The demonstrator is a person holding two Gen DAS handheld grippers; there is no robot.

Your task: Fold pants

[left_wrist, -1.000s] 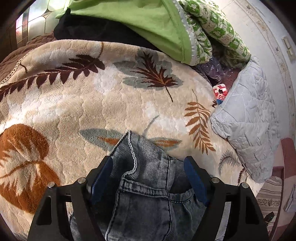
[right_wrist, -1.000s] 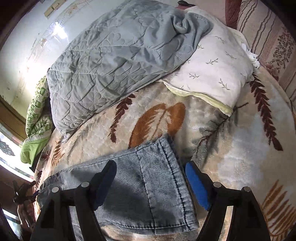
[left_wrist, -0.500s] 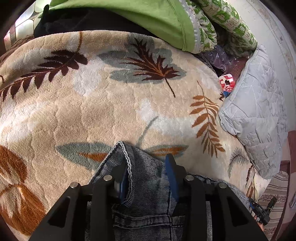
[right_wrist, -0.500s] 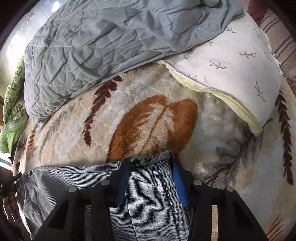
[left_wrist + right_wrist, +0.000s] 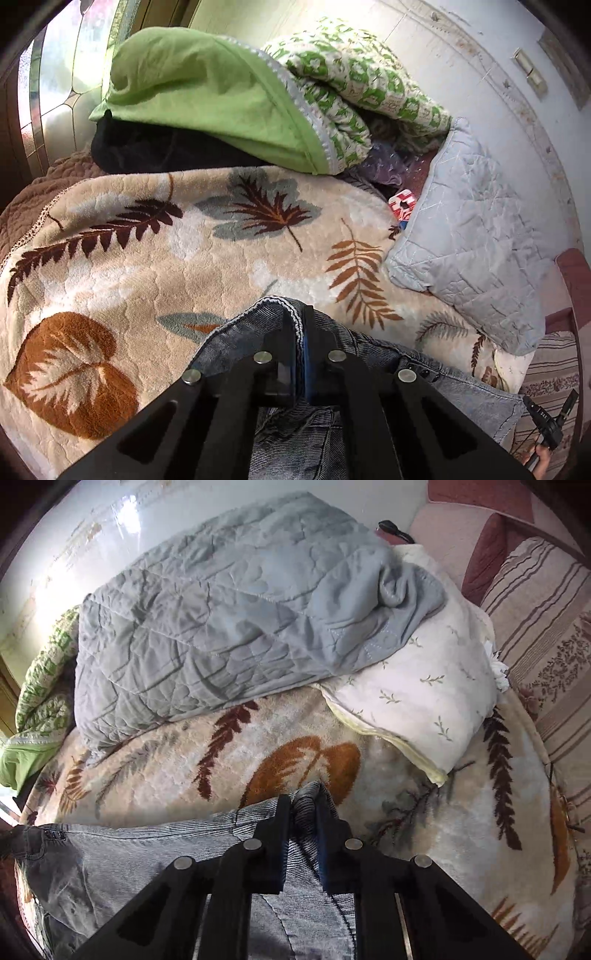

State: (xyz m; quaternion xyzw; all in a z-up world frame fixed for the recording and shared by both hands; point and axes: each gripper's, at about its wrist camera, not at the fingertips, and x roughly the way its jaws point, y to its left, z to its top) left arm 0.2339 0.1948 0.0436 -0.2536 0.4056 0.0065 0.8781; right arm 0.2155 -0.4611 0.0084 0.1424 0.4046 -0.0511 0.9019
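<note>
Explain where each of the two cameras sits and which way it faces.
Left wrist: on the left tool, angled down over its fingers at the pinched jeans, toward the green quilt; part of a hand shows bottom right.
Right wrist: on the right tool, angled down at the jeans' other end, toward the pillow; no body part shows.
Shared: jeans, leaf blanket, grey quilt, green quilt.

Grey-blue denim pants [image 5: 436, 373]; beige leaf-print blanket [image 5: 147, 258]; green quilt [image 5: 207, 99].
</note>
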